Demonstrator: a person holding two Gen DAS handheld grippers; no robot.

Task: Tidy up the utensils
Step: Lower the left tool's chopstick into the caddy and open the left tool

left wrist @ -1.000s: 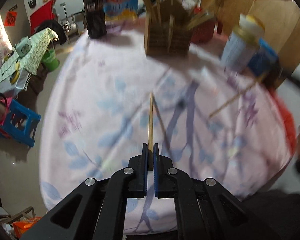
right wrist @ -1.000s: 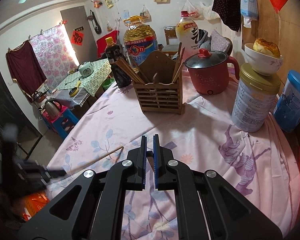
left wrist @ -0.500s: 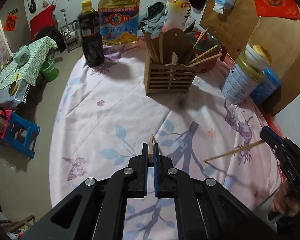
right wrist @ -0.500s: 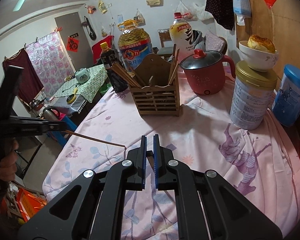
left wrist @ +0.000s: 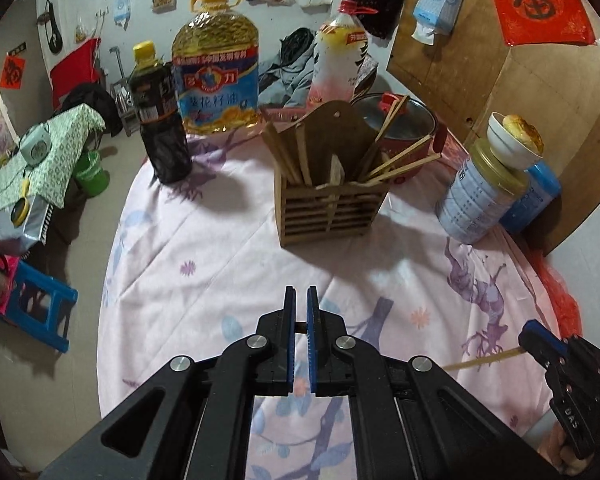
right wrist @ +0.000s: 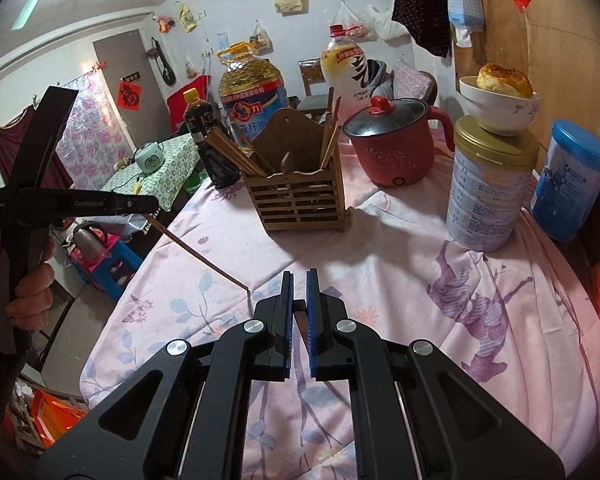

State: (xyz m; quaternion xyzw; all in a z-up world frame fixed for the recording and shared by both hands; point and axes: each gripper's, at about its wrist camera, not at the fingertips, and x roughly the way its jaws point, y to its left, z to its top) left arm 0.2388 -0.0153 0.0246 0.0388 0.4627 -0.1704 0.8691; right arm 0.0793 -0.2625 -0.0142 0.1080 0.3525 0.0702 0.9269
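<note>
the left gripper (right wrist: 150, 205) has lifted its clamped chopstick (right wrist: 204, 258) off the cloth; right gripper (left wrist: 528, 340) clamps another chopstick (left wrist: 482, 359); both still need placing in the holder (left wrist: 332, 208).

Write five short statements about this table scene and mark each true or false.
1. The left gripper has its jaws shut on a chopstick. True.
2. The wooden holder is empty. False: chopsticks stand in it.
3. A bowl sits on top of the gold-lidded tin. True.
4. The red pot has no lid. False: a lid covers it.
5. The right gripper has its jaws wide open. False: they are shut on a second chopstick.
</note>
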